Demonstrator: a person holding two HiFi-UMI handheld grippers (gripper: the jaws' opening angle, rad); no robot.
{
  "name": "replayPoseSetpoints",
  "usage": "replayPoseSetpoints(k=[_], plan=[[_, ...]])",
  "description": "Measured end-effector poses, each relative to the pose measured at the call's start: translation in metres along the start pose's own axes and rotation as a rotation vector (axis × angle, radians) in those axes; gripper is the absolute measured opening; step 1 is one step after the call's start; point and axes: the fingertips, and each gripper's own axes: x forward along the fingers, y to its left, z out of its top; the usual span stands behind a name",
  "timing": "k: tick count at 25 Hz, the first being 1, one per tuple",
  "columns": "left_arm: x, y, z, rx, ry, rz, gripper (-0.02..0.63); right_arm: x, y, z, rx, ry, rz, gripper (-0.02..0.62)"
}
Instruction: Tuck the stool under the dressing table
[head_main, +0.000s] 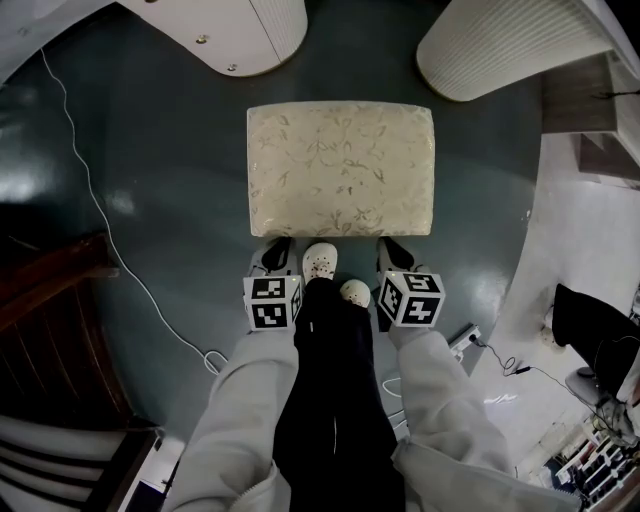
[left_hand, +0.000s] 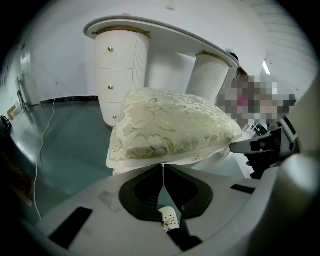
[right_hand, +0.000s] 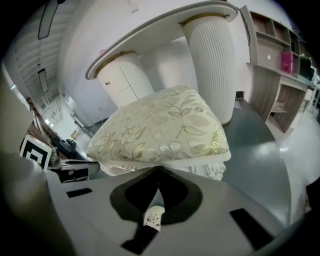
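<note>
The stool (head_main: 340, 168) has a cream cushion with a gold floral pattern and stands on the dark floor in front of me. Beyond it are the dressing table's two white pedestals (head_main: 230, 30) (head_main: 510, 45), with a gap between them. My left gripper (head_main: 278, 252) sits at the stool's near edge on the left, and my right gripper (head_main: 396, 252) on the right. In the left gripper view the shut jaw tips (left_hand: 163, 166) meet just under the cushion (left_hand: 170, 125). The right gripper view shows the same: shut tips (right_hand: 158, 173) below the cushion (right_hand: 160, 130). Nothing is between either pair of jaws.
A white cable (head_main: 100, 220) runs across the floor on the left, and a power strip (head_main: 462, 340) lies at the right. Dark wooden furniture (head_main: 50, 330) stands at the left, wooden shelves (head_main: 590, 110) at the right. My white shoes (head_main: 320, 262) are between the grippers.
</note>
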Motion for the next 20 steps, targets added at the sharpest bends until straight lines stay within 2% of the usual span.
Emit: replayPoseSetpoints(k=[11, 16, 20], plan=[[0.011, 0.01, -0.002, -0.063, 0.014, 0.051, 0.02, 0.002, 0.0, -0.002, -0.029, 0.012, 0.014, 0.051], [0.011, 0.009, -0.002, -0.058, 0.019, 0.049, 0.02, 0.005, -0.011, -0.018, 0.0, 0.063, -0.007, 0.051], [0.015, 0.01, -0.003, -0.065, 0.028, 0.05, 0.02, 0.012, -0.022, -0.012, 0.01, 0.057, -0.026, 0.051]])
